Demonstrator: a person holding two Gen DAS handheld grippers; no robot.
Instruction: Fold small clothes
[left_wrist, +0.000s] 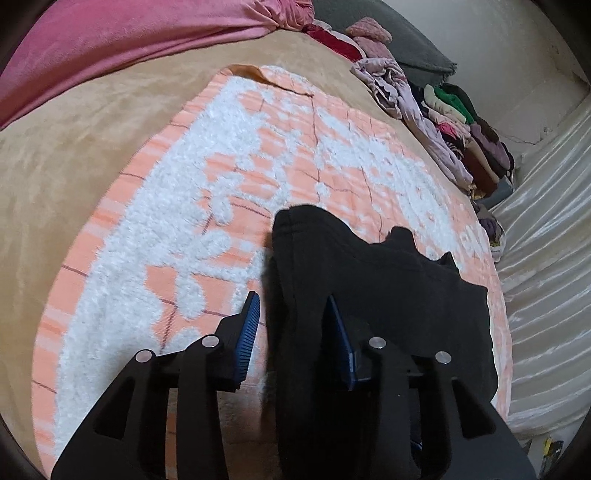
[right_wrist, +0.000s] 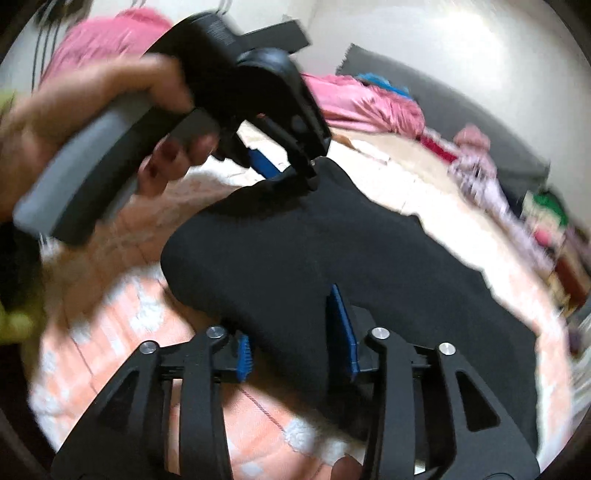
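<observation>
A black garment (left_wrist: 388, 288) lies partly bunched on an orange and white fluffy mat (left_wrist: 184, 221). My left gripper (left_wrist: 291, 299) is shut on a thick fold of it, which stands up between the blue pads. In the right wrist view the same left gripper (right_wrist: 295, 170), held by a person's hand (right_wrist: 74, 122), pinches the far edge of the black garment (right_wrist: 295, 240) and lifts it into a peak. My right gripper (right_wrist: 288, 314) is at the near edge with its jaws apart. The cloth drapes over its left finger and lies between the pads, which do not press on it.
The mat rests on a beige blanket (left_wrist: 74, 140) with a pink blanket (left_wrist: 110, 40) behind it. A row of piled clothes (left_wrist: 454, 122) runs along the right edge, beside a grey cloth (left_wrist: 417, 55) and a white satin sheet (left_wrist: 546, 221).
</observation>
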